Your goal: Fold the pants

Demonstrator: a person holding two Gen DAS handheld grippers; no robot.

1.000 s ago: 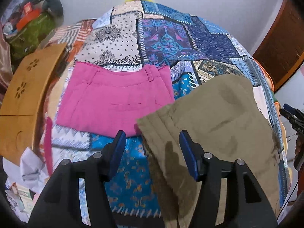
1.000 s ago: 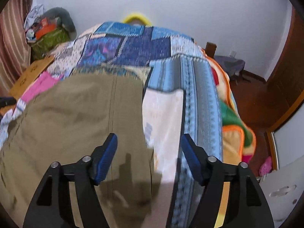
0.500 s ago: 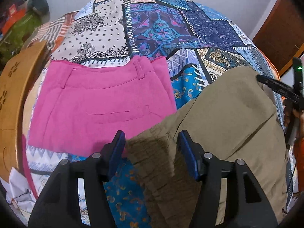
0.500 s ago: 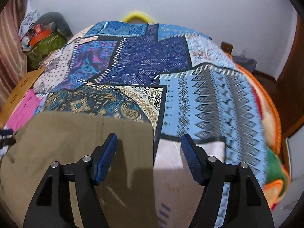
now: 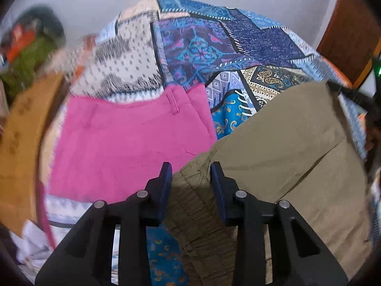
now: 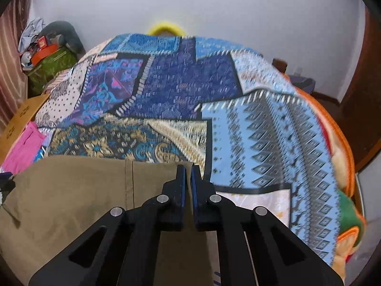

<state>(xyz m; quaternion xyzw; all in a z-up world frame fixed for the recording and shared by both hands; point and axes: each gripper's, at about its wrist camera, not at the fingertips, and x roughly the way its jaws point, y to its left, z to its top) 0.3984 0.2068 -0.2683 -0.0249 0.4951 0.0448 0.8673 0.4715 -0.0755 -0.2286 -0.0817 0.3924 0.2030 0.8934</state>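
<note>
Olive-khaki pants (image 5: 281, 147) lie on a patchwork bedspread (image 5: 214, 47). In the left wrist view my left gripper (image 5: 189, 174) is open, its jaws astride the gathered corner of the pants. In the right wrist view the pants (image 6: 71, 197) fill the lower left. My right gripper (image 6: 188, 178) is shut on their far right corner. The right gripper's dark tip shows at the pants' far edge in the left wrist view (image 5: 350, 93).
Folded pink pants (image 5: 123, 143) lie left of the khaki pair, also seen in the right wrist view (image 6: 23, 147). A wooden board (image 5: 21, 143) stands at the bed's left edge. A green bag (image 6: 52, 66) sits far left. The bed's orange edge (image 6: 333, 128) drops off at right.
My right gripper has closed on the pants' corner; it was open half a second ago. My left gripper has narrowed around the gathered corner. Both views have shifted forward.
</note>
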